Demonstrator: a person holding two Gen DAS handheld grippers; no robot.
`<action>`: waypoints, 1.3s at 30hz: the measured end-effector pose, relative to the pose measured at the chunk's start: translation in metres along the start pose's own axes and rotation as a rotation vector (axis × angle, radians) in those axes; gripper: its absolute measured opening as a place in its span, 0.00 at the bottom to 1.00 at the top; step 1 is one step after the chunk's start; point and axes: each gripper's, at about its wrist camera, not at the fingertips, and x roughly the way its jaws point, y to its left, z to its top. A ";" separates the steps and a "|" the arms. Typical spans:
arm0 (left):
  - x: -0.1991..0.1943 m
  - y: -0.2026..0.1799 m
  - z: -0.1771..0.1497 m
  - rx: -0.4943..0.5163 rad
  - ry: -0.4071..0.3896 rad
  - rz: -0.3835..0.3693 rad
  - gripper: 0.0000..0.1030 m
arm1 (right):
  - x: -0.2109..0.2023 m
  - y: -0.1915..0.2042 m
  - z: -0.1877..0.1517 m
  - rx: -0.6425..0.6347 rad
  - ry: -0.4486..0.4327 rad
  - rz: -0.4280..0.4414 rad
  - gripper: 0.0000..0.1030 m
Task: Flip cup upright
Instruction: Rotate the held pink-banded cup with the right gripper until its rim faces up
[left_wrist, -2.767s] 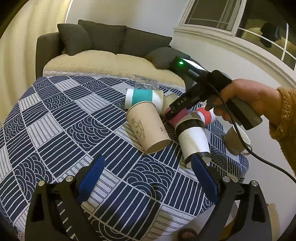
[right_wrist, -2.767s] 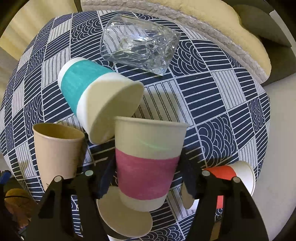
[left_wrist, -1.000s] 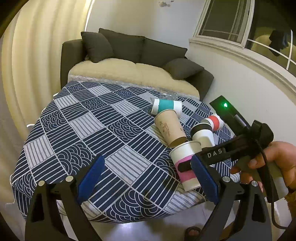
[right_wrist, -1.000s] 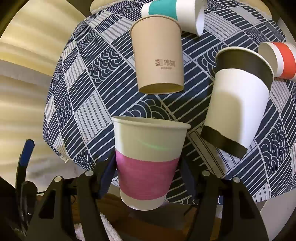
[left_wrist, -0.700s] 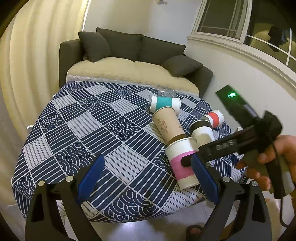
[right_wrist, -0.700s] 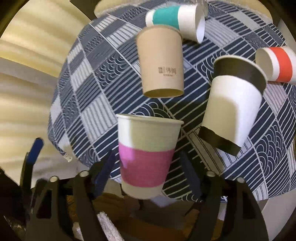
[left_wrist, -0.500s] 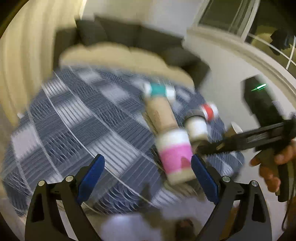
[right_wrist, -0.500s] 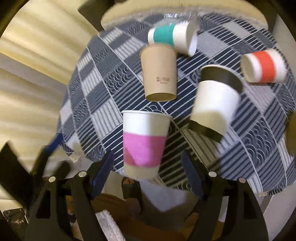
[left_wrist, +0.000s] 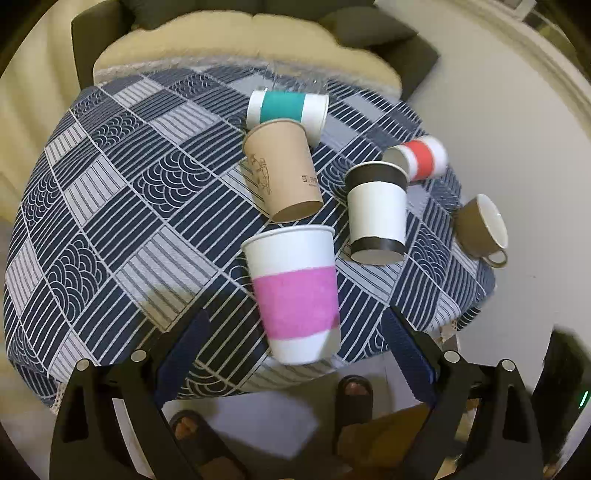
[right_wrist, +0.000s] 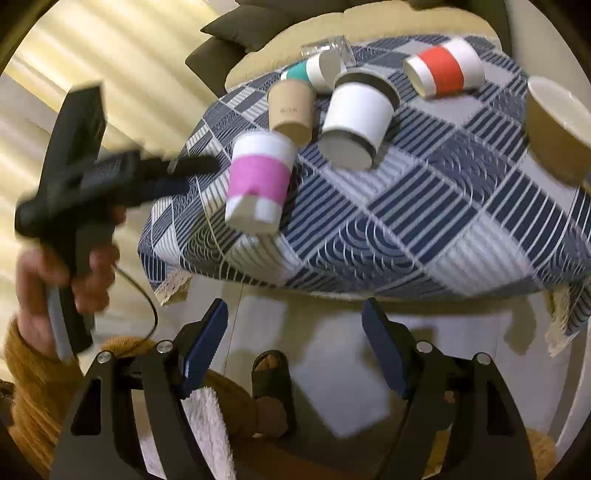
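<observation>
A white paper cup with a pink band (left_wrist: 295, 295) stands upright near the front edge of the table; it also shows in the right wrist view (right_wrist: 258, 181). My left gripper (left_wrist: 299, 347) is open, its blue pads on either side of the cup's base and apart from it. In the right wrist view the left gripper's body (right_wrist: 110, 173) sits just left of the cup. My right gripper (right_wrist: 295, 343) is open and empty, pulled back off the table over the floor.
On the patterned tablecloth (left_wrist: 110, 221) lie a brown cup (left_wrist: 284, 173), a teal-banded cup (left_wrist: 288, 110), a black-and-white cup (left_wrist: 376, 214), a red-banded cup (left_wrist: 417, 158) and a brown mug (left_wrist: 480, 229). A sofa (left_wrist: 240, 55) stands behind. Feet in sandals (left_wrist: 354, 391) show below.
My right gripper let go of the pink-banded cup and drew back off the table. My left gripper moved in to the cup and now straddles it.
</observation>
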 end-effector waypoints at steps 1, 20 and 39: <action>0.004 -0.003 0.002 -0.009 0.007 0.013 0.89 | 0.004 -0.002 -0.004 0.001 0.004 0.005 0.72; 0.066 -0.007 0.028 -0.125 0.129 0.173 0.75 | 0.014 -0.026 -0.012 -0.072 -0.021 -0.027 0.72; 0.034 -0.023 0.006 -0.086 -0.002 0.119 0.62 | 0.005 -0.032 -0.013 -0.055 -0.064 0.017 0.72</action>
